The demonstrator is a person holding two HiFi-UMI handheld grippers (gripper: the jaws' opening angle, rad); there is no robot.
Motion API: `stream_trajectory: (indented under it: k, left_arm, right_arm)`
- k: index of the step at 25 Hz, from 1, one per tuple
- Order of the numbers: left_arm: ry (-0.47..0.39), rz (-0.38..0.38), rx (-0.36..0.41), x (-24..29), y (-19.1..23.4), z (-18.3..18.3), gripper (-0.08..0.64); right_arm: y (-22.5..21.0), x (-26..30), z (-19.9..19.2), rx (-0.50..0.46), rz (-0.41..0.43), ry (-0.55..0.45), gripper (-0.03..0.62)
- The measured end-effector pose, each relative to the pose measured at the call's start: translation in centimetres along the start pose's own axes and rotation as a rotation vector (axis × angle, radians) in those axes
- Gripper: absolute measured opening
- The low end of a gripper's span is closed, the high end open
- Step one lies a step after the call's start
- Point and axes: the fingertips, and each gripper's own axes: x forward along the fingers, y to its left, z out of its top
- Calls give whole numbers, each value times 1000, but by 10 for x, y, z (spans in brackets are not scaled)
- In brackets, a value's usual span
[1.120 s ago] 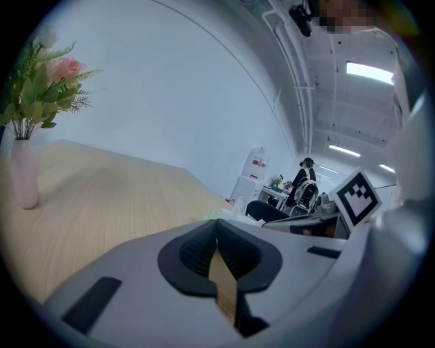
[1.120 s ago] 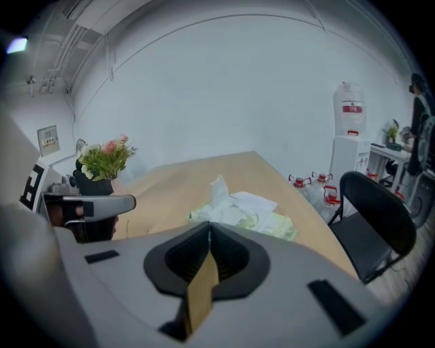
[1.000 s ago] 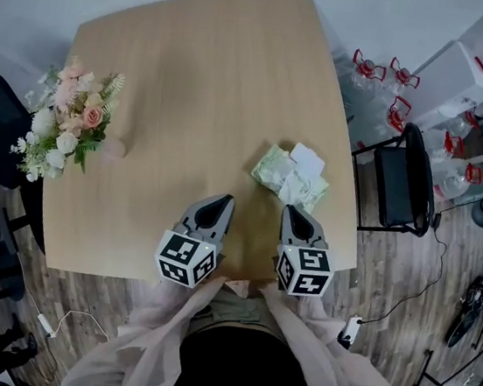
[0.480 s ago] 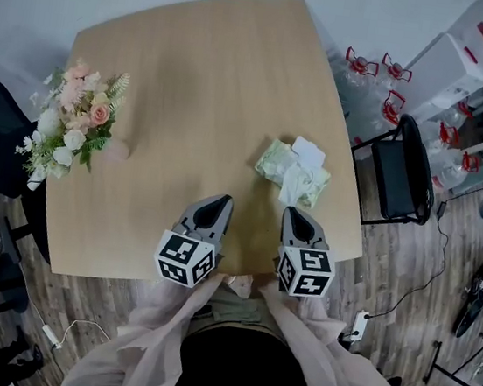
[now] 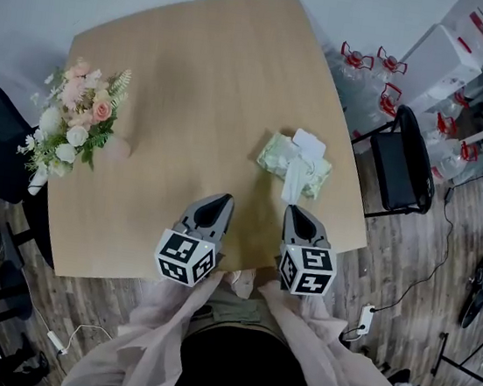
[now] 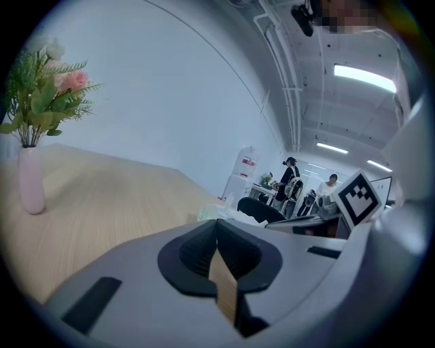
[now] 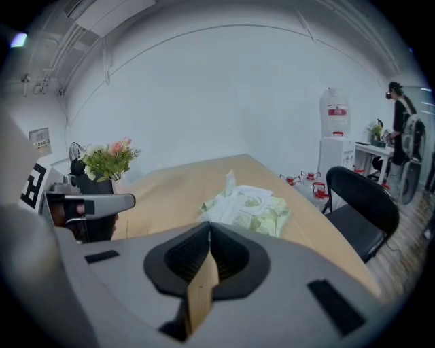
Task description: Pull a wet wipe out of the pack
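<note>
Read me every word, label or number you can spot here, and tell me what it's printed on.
No text here can actually be read.
Wet wipe pack: green print, too blurred to read.
Water dispenser: red label, too small to read.
Wall plate: marks too small to read.
Marker cubes: black-and-white square patterns only, no words or numbers.

Tabletop (image 5: 203, 85) open btwn flower vase (image 5: 72, 126) & wipes pack (image 5: 274, 157); chair (image 5: 408, 170) beside edge.

The wooden tabletop (image 5: 201, 94) is carrying a wet wipe pack (image 5: 274, 157) near its right edge and a flower vase (image 5: 72, 126) at its left edge.
</note>
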Motion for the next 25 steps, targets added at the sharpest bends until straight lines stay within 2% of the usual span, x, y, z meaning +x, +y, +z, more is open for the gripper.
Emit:
stream_trajectory:
  k: [25]
  left_arm:
    - [32,-65,31,-5,-2,-17,12]
  right_arm:
    - [5,-14,-16,39,-58,-32,14]
